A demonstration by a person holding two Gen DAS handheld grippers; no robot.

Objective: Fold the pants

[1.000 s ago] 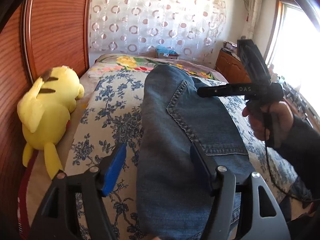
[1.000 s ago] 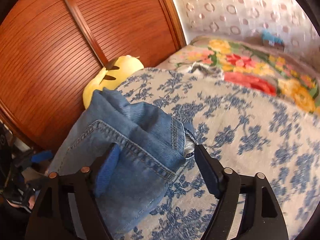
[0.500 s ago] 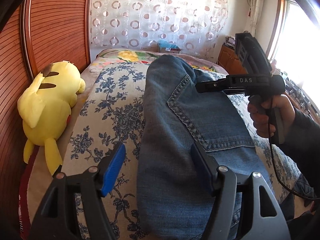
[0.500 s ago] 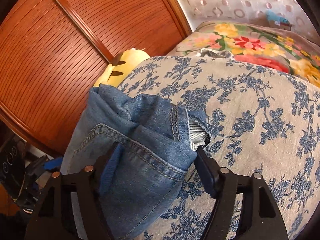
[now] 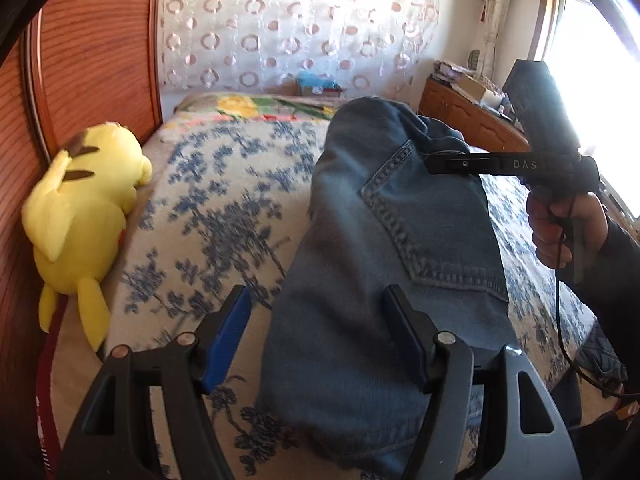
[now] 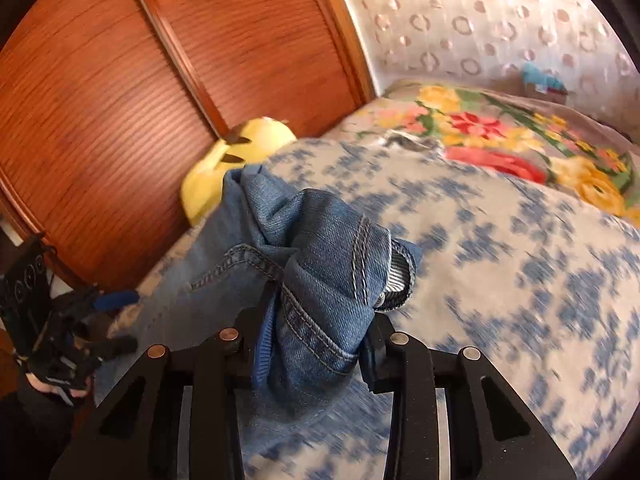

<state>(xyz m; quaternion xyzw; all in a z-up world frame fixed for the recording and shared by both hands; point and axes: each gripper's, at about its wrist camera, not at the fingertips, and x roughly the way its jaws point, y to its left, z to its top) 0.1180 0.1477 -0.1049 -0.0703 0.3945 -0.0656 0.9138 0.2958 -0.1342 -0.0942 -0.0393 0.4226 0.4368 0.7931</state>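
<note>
Blue jeans (image 5: pixel 384 264) lie lengthwise on the blue-flowered bedspread (image 5: pixel 208 208), back pocket up. My left gripper (image 5: pixel 316 332) hovers open over their near end. Its left finger is above the bedspread, its right finger above the denim, and neither pad presses. In the right wrist view my right gripper (image 6: pixel 318 344) has its jaws closing on the bunched waistband of the jeans (image 6: pixel 320 256), and the denim is squeezed between the pads and raised. A hand (image 5: pixel 568 224) holds that right gripper (image 5: pixel 436 164) at the jeans' far right.
A yellow plush toy (image 5: pixel 80 208) lies along the bed's left edge against a wooden panelled wall (image 5: pixel 92 60). A bright flowered blanket (image 6: pixel 500 136) covers the bed's far end. A wooden dresser (image 5: pixel 472 120) and a sunlit window stand to the right.
The right gripper's jaws have drawn together on the waistband, bunching the denim and lifting it off the bed. The left gripper has stayed open and nearly still.
</note>
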